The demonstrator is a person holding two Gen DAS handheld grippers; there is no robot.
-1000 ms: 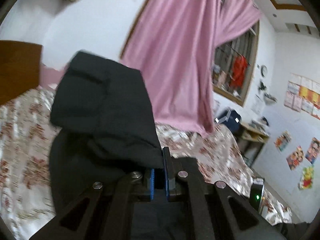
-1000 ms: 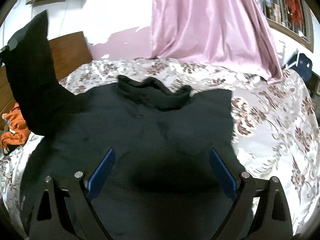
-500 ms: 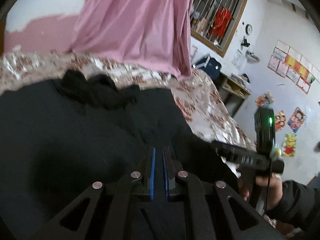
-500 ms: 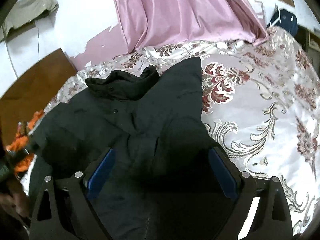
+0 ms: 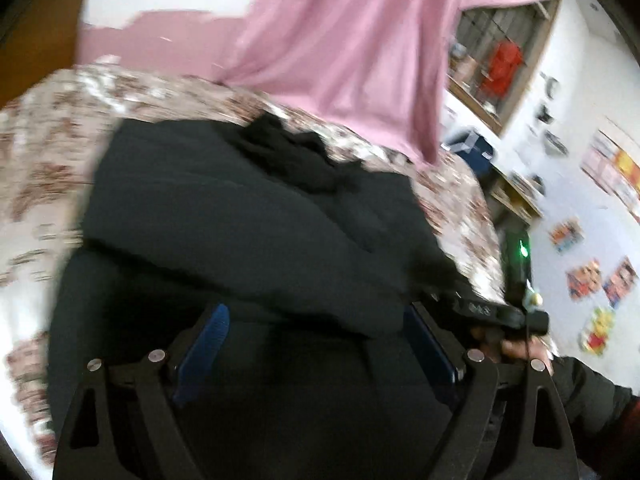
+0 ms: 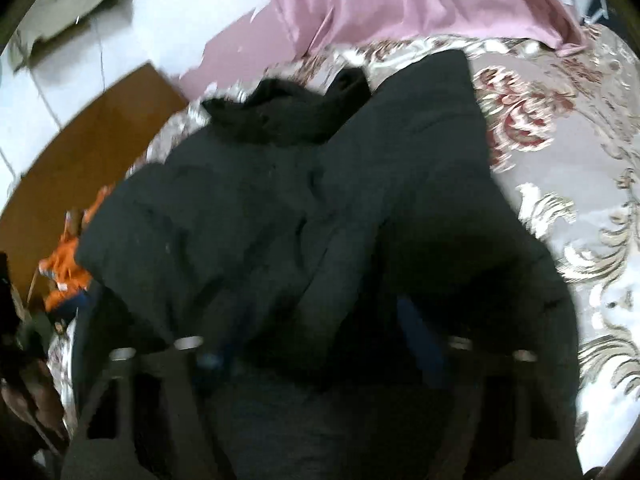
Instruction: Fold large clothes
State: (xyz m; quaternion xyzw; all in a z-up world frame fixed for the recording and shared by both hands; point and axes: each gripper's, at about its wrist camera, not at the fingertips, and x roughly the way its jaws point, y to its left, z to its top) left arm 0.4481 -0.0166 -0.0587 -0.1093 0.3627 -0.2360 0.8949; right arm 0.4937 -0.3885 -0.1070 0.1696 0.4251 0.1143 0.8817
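A large black jacket (image 5: pixel 248 220) lies on the floral bedspread (image 5: pixel 44 168), collar (image 5: pixel 288 152) at the far end, with both sleeves folded in over the body. It also shows in the right wrist view (image 6: pixel 304 208), collar (image 6: pixel 288 112) on top. My left gripper (image 5: pixel 316 344) is open just above the jacket's lower part, blue pads wide apart, holding nothing. My right gripper (image 6: pixel 316 344) is open low over the jacket's hem, blurred. The right gripper's body also shows in the left wrist view (image 5: pixel 492 308), held by a hand.
A pink curtain (image 5: pixel 360 40) hangs behind the bed. A wooden headboard (image 6: pixel 84 160) stands at the left, with orange cloth (image 6: pixel 64 264) beside it. A desk with a blue bag (image 5: pixel 472 152) stands to the right. Bare bedspread (image 6: pixel 560 184) lies right of the jacket.
My left gripper carried the left sleeve across the jacket, laid it down, and has now opened and let go. The right gripper stayed open and moved lower over the hem.
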